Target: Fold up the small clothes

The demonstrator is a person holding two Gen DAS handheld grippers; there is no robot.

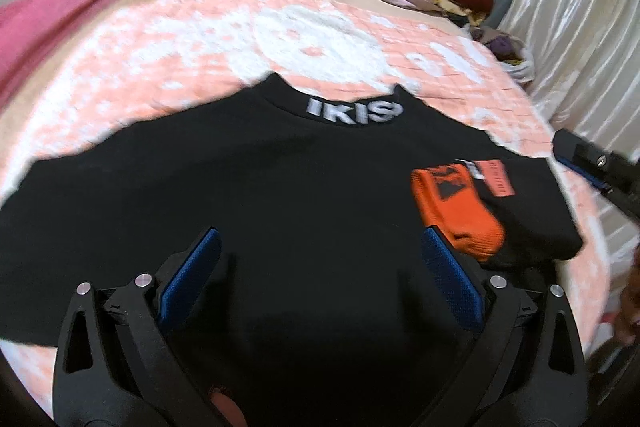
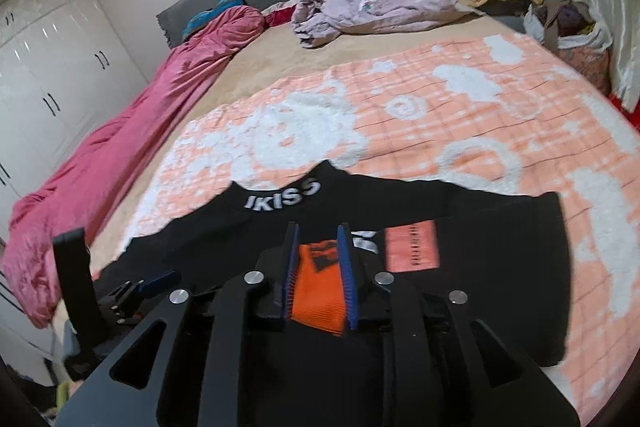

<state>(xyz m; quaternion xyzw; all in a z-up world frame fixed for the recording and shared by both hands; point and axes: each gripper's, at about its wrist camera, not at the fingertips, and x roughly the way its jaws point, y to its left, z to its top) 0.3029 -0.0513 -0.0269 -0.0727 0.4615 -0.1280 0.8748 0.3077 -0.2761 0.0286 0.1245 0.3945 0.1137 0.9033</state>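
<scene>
Across a peach-and-white quilted bedspread (image 2: 460,115), the empty, spread left gripper (image 1: 320,263) hovers over a black knit top (image 1: 248,195) while the right gripper (image 2: 318,259), slightly parted, should release the orange cuff (image 2: 320,291) squarely at three o'clock.

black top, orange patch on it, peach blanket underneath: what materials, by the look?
Black top: matte knit, probably cotton jersey; no sheen. Orange patch: ribbed knit, ridges visible. Peach blanket: fuzzy towelling or fleece, likely; raised white pile.

The black shirt (image 1: 280,195) runs off the left wrist view's lower edge, its collar lettering (image 1: 354,111) blurred.
</scene>
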